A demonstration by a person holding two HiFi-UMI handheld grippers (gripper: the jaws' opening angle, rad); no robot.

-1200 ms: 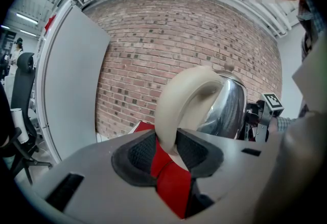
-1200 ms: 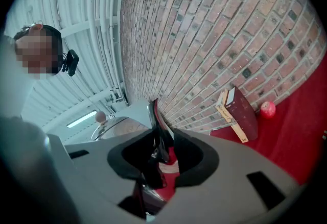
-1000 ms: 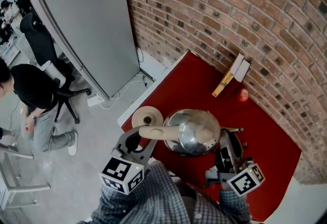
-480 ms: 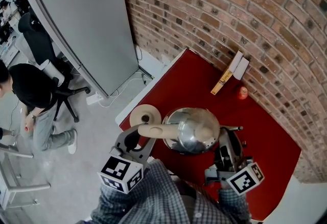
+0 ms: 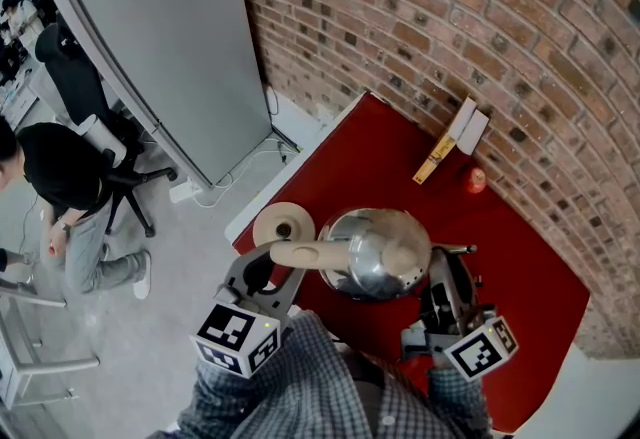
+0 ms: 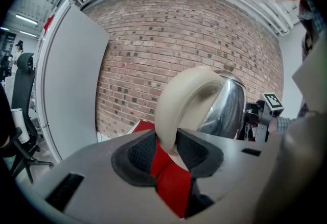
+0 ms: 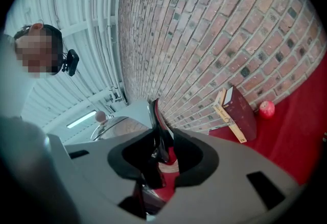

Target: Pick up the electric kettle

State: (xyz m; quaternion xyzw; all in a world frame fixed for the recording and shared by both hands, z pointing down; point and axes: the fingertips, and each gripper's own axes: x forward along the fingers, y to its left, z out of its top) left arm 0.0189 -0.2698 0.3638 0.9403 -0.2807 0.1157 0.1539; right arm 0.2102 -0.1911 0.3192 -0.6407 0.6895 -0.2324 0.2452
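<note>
Now, left gripper [image 6: 166,147]: jaws closed part-way and clamped on the cream handle [image 6: 176,98] near its lower end; seen at the lower middle of its own view
right gripper [image 7: 162,155]: jaws part-way apart, gripping nothing; a thin dark piece with a red edge shows in the gap, close to one pad, with red visible between it and the other pad; what it is I cannot tell
kettle [image 5: 375,252]: shiny steel with its lid on; centre of the head view, just above both grippers; its handle runs left into the left gripper; the right gripper sits just beside its lower right
base [image 5: 283,224]: round cream disc just left of the kettle; the kettle is not on it
table [image 5: 380,162]: red top, under the kettle and base
book [image 7: 244,110]: dark red; leans on the brick wall [image 7: 214,29], right of centre in the right gripper view
ball [image 7: 266,109]: small and red; on the table just right of the book
panel [image 5: 160,47]: grey, upright; upper left of the head view
person [image 5: 60,177]: black top; at the left edge, well apart from the table
</note>
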